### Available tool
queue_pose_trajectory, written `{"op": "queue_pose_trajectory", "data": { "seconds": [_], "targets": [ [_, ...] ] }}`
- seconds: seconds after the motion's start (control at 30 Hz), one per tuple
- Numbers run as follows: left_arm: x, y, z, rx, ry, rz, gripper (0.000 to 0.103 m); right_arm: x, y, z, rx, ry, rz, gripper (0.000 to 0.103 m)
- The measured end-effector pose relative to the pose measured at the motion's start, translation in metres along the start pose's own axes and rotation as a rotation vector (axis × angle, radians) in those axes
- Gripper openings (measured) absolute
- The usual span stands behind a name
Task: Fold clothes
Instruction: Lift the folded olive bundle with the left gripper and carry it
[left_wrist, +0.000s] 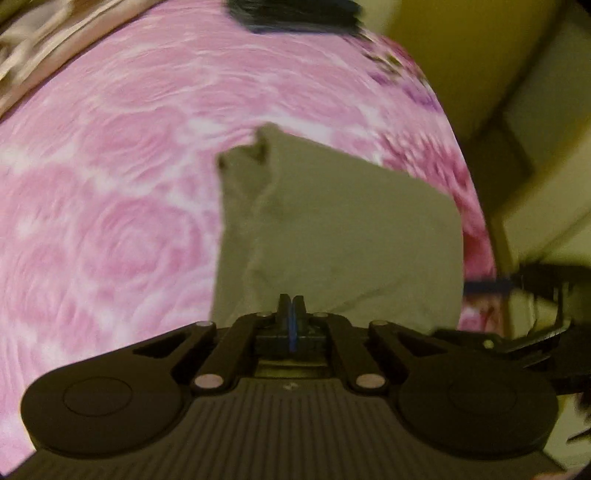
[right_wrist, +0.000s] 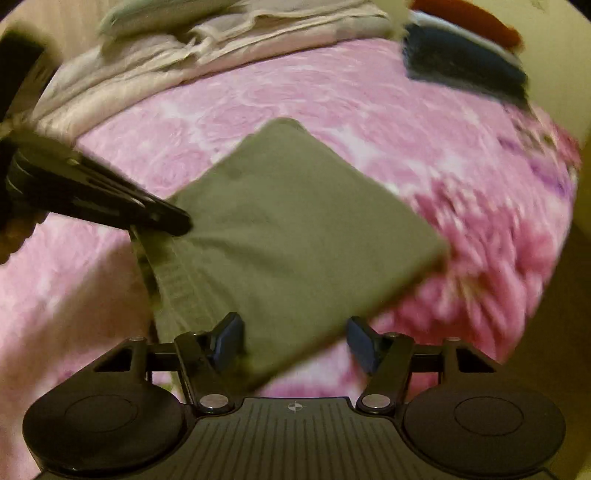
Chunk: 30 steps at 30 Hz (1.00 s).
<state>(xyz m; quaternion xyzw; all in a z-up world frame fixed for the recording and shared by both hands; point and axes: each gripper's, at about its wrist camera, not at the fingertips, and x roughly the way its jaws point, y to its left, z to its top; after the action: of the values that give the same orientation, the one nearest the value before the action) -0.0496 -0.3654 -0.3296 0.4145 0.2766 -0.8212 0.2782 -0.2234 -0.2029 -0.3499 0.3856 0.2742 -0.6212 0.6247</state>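
A: Where is the green cloth (right_wrist: 295, 221)?

B: On the pink bed (right_wrist: 332, 99), folded. The left gripper (left_wrist: 291, 301) pinches its edge at nine o'clock. The right gripper (right_wrist: 295, 341) stands open, empty.

A: Best move?

B: Let go gently, keeping corners lined up.

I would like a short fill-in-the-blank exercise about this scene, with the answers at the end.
1. The folded garment is ____ in colour.
2. It lies on a bedspread printed with ____ roses.
3. The jaws of the right gripper stand ____.
4. The jaws of the left gripper are ____.

Missing words: olive green; pink; open; shut
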Motion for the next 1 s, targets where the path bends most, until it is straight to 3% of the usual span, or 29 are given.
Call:
{"op": "queue_pose_trajectory", "data": {
  "seconds": [0.13,0.3,0.43,0.67,1.0],
  "targets": [
    [-0.023,-0.001,-0.004,-0.038,-0.013,0.035,0.001,-0.015,-0.007,0.005,0.067,0.023,0.001,0.062],
    [-0.051,-0.008,-0.013,-0.201,0.033,0.066,0.0,-0.027,-0.001,0.023,0.174,0.105,0.018,0.062],
    [-0.077,-0.022,-0.019,-0.28,0.055,0.092,0.001,-0.048,0.004,0.034,0.219,0.12,0.024,0.062],
    [-0.131,-0.044,-0.018,-0.364,0.065,0.121,0.002,-0.089,0.026,0.061,0.177,0.115,0.005,0.062],
    [-0.197,-0.065,-0.008,-0.408,0.014,0.151,0.003,-0.142,0.054,0.089,0.064,0.097,-0.022,0.062]
  ]
}}
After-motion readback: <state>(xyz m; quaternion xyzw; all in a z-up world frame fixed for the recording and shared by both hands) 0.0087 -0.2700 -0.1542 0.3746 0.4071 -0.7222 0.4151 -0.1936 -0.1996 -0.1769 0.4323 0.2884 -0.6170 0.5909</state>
